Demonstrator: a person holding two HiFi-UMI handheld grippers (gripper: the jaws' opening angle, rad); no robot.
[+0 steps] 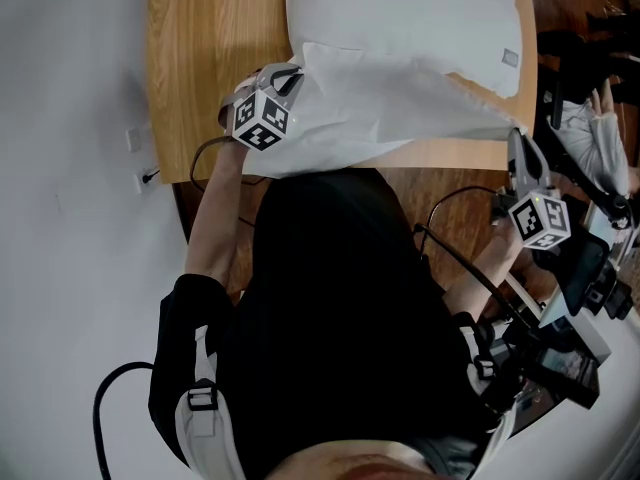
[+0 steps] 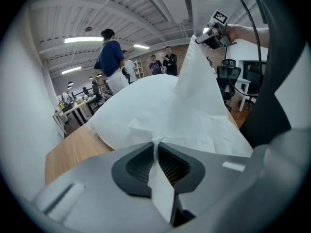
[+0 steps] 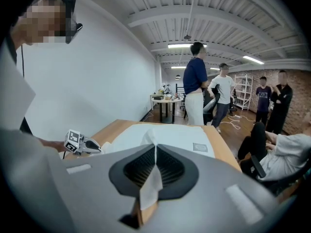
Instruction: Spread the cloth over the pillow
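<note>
Two-handed hold right now. Pinching the near-left corner of the cloth in the left gripper, with jaws pressed together on a fold of white fabric. Pinching the near-right corner in the right gripper, same tight nip, with a strip of fabric poking back between the pads. Looks like the lift-and-carry step: holding the near edge up above the table, stretched between both hands, not yet laid out. Hanging as a slack sheet from that raised edge toward the pillow, with the far part resting on the pillow's near side. Covering only the near portion; leaving the far stretch and the small grey label bare. Next, most likely: carrying both corners forward over the pillow together, keeping the edge taut and level, then lowering and letting go at the far side. Calls for an even pull left and right, or else bunching in the middle. Worth minding the thin grip too, for fear of dropping a corner. As for looks: thin, white, papery, creased, peaked sharply at the right-hand pinch and rumpled by the left one. Plain white below as well, plump and rectangular, lying flat on the wooden top.
</note>
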